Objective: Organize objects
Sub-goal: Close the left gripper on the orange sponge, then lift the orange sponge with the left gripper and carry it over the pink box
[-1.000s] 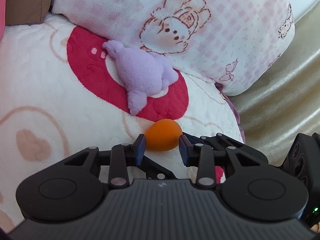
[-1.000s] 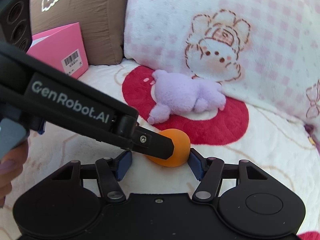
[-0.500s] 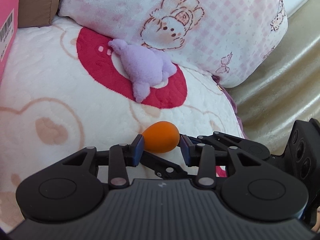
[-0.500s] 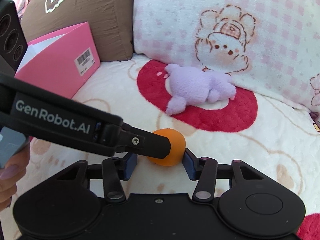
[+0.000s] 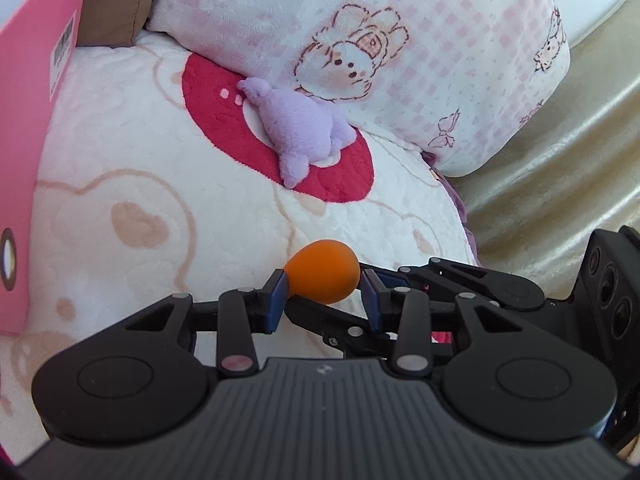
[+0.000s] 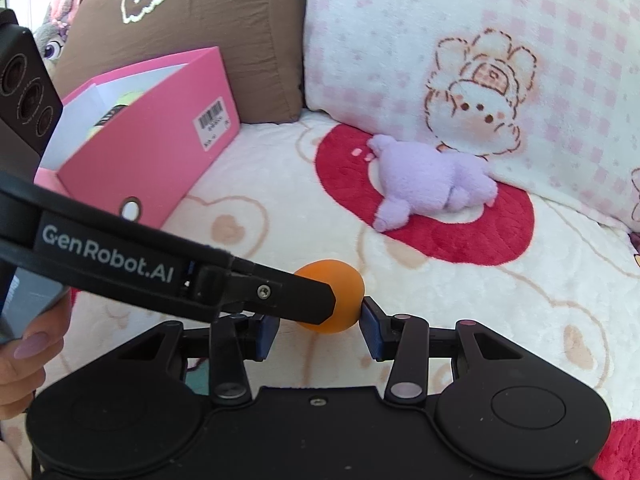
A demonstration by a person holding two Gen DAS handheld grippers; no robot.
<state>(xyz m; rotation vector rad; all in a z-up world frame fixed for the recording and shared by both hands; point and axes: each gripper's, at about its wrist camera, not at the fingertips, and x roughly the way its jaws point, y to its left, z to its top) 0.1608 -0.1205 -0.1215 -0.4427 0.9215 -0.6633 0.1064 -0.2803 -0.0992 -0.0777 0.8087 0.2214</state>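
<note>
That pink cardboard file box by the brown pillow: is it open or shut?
Open. The pink cardboard file box has no cover on top, and its white inner wall and something yellow-green inside show from above.

Both grippers are matte black with blue finger pads [image 5: 275, 300]; the left gripper [image 6: 320, 304] bears white "GenRobot.AI" lettering beside a silver screw [image 6: 264, 290].

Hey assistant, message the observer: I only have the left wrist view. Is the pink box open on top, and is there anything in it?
Observer: Yes, the pink box is open on top, with white paper and a yellow-green item inside.
Operator: Anything beyond it?
Observer: A grey plush toy peeks out beside the brown pillow.
Operator: How does the right claw sit on the orange ball?
Observer: The right claw has just been closing around the orange ball; one pad touches its side, the other looks just short.
</note>
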